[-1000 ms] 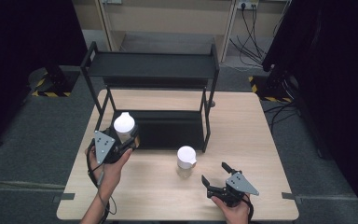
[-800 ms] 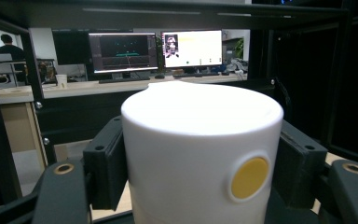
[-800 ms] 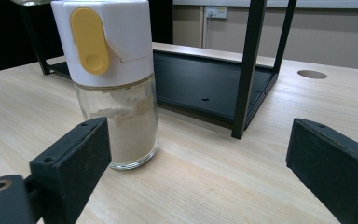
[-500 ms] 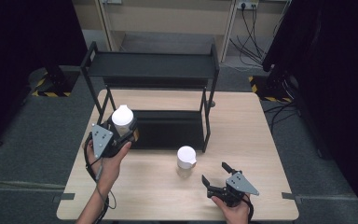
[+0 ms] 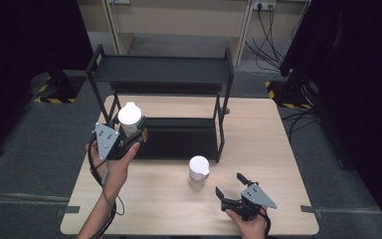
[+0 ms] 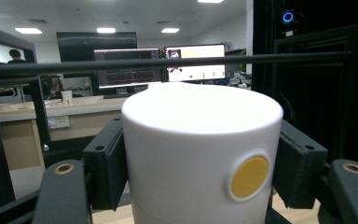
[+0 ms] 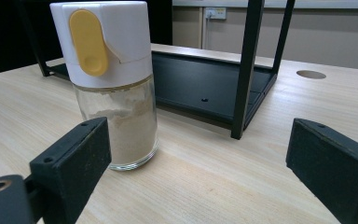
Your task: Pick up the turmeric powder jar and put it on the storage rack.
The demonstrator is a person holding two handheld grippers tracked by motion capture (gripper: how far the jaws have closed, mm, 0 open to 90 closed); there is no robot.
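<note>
Black fingers (image 6: 106, 170) of the left gripper (image 5: 129, 130) clamped the white cap of a shaker jar (image 6: 200, 154), held above the table's (image 5: 288, 149) left side before the black rack (image 5: 164, 74). Right gripper (image 5: 231, 186) jaws stood wide apart, empty, near a second shaker jar (image 7: 112, 88) upright on the wood.

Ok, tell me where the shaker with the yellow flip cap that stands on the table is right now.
In the high view the shaker stands upright on the wooden table, just in front of the black rack, near its right front leg, with the open right tool beside it.
</note>
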